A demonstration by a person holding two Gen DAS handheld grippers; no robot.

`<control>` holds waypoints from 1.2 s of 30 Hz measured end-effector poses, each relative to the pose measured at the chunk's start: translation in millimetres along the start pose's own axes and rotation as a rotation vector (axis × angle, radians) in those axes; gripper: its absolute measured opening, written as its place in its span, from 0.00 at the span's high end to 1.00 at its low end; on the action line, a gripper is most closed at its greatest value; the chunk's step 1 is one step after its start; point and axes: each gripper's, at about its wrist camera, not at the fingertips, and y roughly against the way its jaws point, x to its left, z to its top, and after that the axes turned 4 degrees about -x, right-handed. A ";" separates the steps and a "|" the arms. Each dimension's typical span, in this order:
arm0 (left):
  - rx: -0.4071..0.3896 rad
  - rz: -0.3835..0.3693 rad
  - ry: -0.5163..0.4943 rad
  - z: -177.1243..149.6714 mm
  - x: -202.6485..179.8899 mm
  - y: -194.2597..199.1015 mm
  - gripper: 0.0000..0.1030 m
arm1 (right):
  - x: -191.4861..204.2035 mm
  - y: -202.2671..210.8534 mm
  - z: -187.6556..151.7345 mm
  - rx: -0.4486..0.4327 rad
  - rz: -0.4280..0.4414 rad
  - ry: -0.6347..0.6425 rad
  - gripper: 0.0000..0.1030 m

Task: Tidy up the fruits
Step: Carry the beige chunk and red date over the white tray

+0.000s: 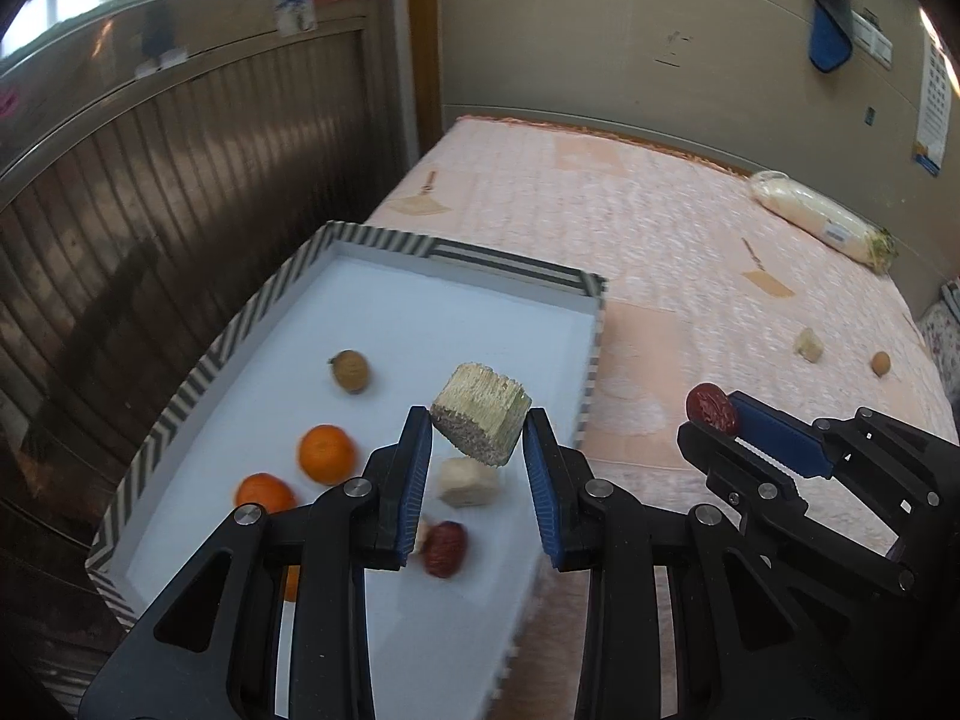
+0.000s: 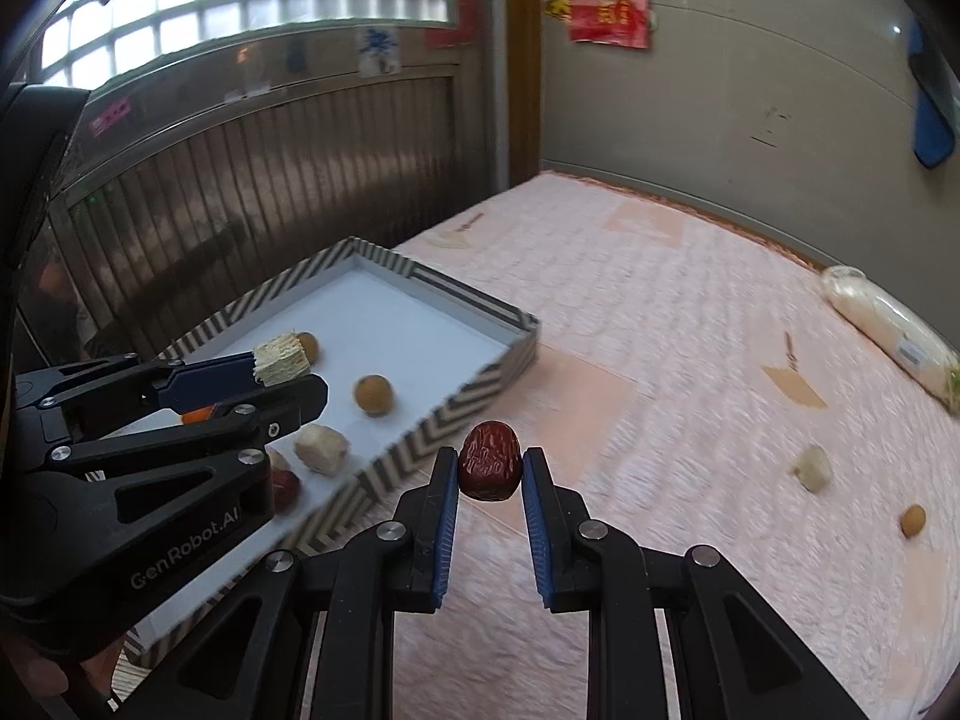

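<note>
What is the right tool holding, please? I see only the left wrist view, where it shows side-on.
Observer: The right tool is shut on a wrinkled red date, gripped on both sides, over the pink bedspread just outside the tray.
Operator: Thank you. Does the piece I am holding hide anything in the tray?
Observer: Yes. A second round brown fruit lies in the tray behind the fibrous chunk held in the left tool.

Fruit crowds tray's [image 1: 591,354] near end; far end clear.
</note>
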 end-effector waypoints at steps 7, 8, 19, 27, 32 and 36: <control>0.012 0.028 0.046 -1.0 27.9 -3.6 0.70 | 22.3 -12.2 10.6 0.009 0.033 0.037 0.80; 0.018 0.032 0.054 -1.9 32.4 -5.4 0.70 | 25.5 -14.1 12.0 0.011 0.039 0.042 0.80; 0.053 0.052 0.110 -6.9 60.9 -16.4 0.70 | 52.1 -38.1 16.2 0.050 0.080 0.097 0.80; 0.091 0.048 0.139 -10.3 71.3 -26.3 0.70 | 64.7 -50.4 14.6 0.079 0.110 0.120 0.80; 0.104 0.046 0.144 -12.2 72.7 -30.7 0.70 | 71.4 -58.5 12.4 0.097 0.121 0.133 0.80; 0.105 0.047 0.149 -11.2 73.8 -31.0 0.70 | 74.5 -65.2 10.5 0.111 0.134 0.139 0.80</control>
